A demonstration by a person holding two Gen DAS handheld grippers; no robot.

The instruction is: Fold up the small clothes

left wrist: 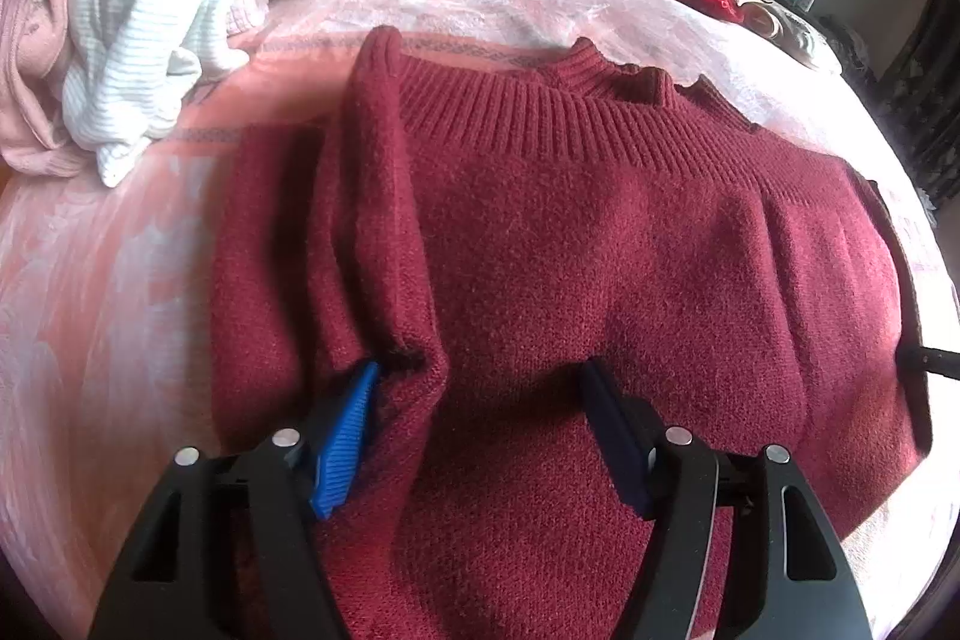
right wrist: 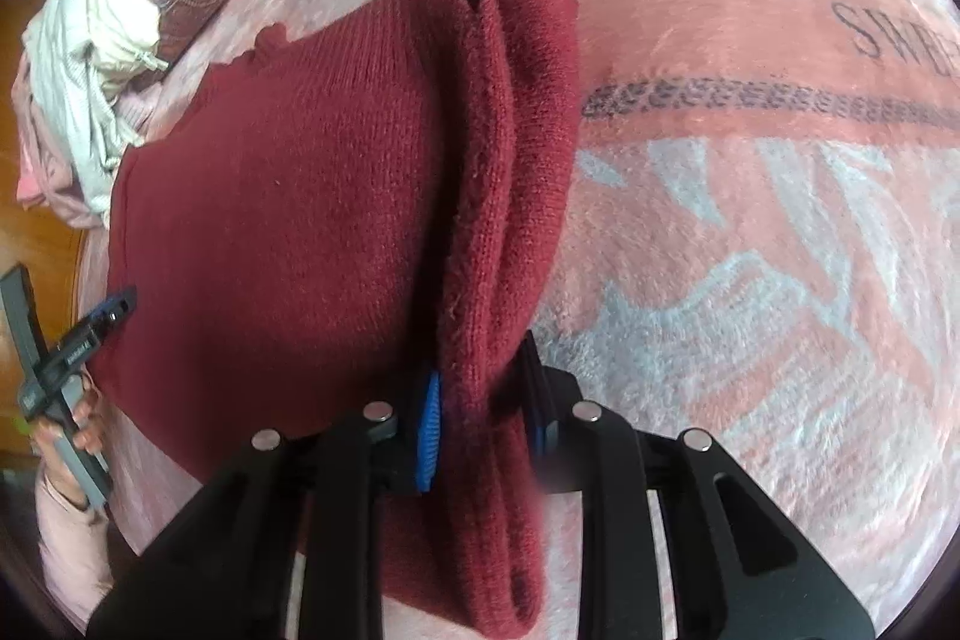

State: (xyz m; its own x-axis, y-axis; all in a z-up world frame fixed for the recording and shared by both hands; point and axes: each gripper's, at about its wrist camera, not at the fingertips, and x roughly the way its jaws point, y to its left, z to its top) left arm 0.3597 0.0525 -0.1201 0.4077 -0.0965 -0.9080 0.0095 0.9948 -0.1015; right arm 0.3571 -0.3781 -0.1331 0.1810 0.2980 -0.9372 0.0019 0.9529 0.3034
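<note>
Right gripper [right wrist: 480,400]: clamped on the thick, bunched right edge of the sweater [right wrist: 288,196], blue pad on one side and dark pad on the other, probably to carry that side over for a fold.
Left gripper [left wrist: 483,400]: jaws wide, nothing pinched; the tips rest low over the knit at 6 o'clock in its own view, one beside a tucked fold, likely lining up a hold (no grip yet).
Sweater: maroon, spread flat on the pink blanket [right wrist: 750,280], ribbed collar [left wrist: 570,100] toward 12 o'clock in the left view, so the body lies square for folding.
Sleeve [left wrist: 372,220]: folded inward along the body, running from 11 toward 7 o'clock.
Other clothes [left wrist: 132,40]: heaped at 10 o'clock, well apart, leaving the folding space free.
Stage: a side fold seems to be underway.
</note>
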